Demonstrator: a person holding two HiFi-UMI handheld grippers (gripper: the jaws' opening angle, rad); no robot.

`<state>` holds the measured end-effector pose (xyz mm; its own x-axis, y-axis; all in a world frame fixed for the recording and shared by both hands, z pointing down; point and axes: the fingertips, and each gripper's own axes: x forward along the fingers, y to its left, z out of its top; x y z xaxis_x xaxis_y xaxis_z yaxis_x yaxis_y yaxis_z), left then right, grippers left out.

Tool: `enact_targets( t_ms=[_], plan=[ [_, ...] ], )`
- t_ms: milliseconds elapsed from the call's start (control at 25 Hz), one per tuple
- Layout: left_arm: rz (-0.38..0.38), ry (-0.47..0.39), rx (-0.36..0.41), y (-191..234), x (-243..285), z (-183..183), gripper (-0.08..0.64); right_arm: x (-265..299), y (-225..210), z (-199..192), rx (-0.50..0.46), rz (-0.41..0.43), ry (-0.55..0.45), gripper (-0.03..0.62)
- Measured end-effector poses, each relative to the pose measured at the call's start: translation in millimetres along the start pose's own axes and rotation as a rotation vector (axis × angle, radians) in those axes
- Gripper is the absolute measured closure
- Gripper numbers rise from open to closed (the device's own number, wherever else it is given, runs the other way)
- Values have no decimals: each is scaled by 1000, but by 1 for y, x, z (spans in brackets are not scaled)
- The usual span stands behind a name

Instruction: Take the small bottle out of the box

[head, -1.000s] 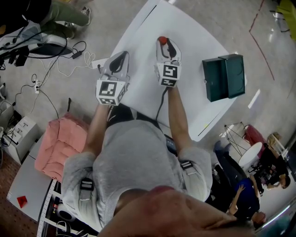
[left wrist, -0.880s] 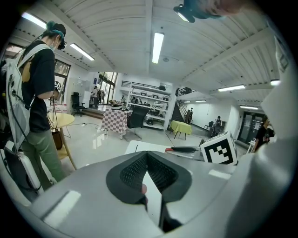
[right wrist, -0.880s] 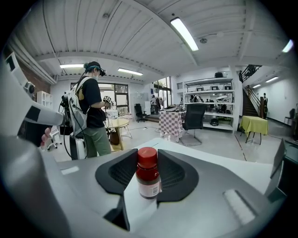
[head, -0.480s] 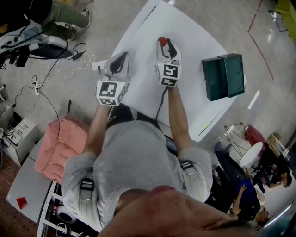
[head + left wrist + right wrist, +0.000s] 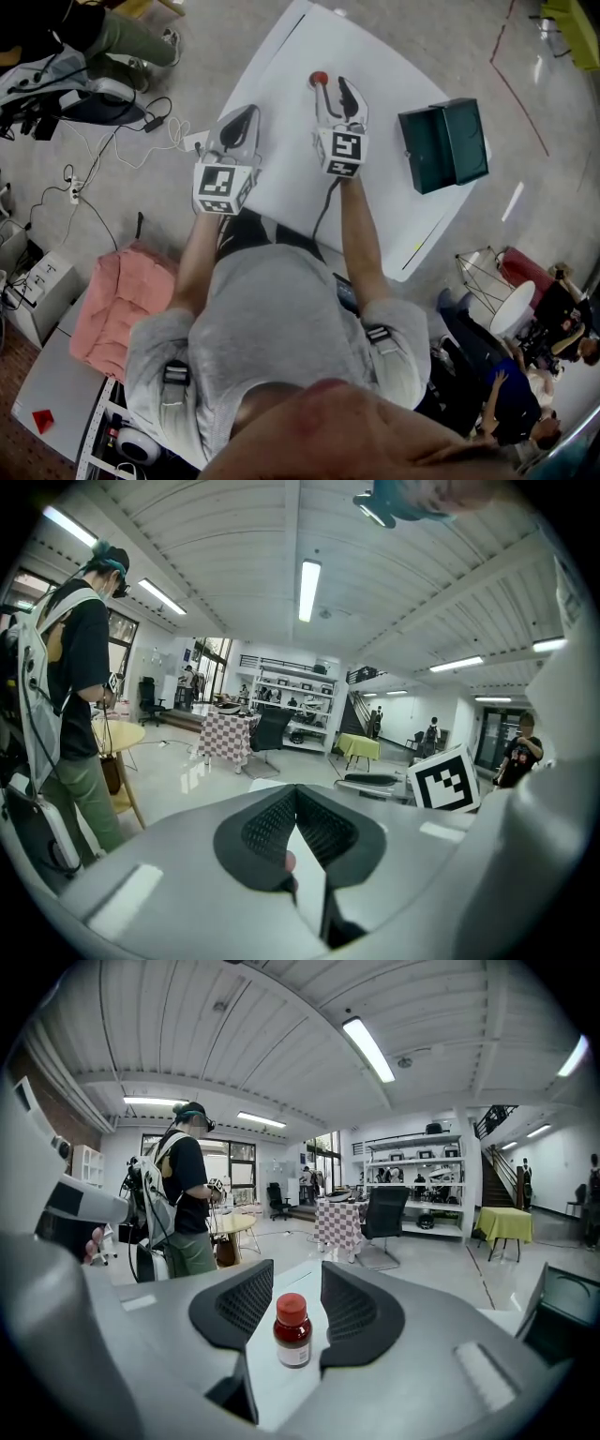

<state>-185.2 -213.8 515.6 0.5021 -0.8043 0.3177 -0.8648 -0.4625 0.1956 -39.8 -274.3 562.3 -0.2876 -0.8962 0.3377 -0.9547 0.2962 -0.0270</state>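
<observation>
A: White table in an open hall. The bottle stands upright on the table, out of the box and well apart from it. Your right gripper jaws are opening. The bottle sits between them, with the pads clear on both sides.

B: Risk?

A: Tip-over, I'd judge. If you pull back crooked, a jaw clips the bottle. It looks narrow enough to topple and roll.

B: Left gripper?

A: Jaws together, nothing in them, by the table's left edge. No threat from that side.
</observation>
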Motion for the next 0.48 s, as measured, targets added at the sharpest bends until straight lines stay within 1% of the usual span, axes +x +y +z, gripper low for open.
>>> enact_targets(
  t_ms=[320, 480],
  plan=[
    [-38, -49, 27, -31, -24, 15, 548, -51, -5, 23, -16, -35, -63, 462],
    [-52, -66, 35, -46, -32, 22, 548, -79, -9, 32, -8, -57, -79, 491]
  ],
)
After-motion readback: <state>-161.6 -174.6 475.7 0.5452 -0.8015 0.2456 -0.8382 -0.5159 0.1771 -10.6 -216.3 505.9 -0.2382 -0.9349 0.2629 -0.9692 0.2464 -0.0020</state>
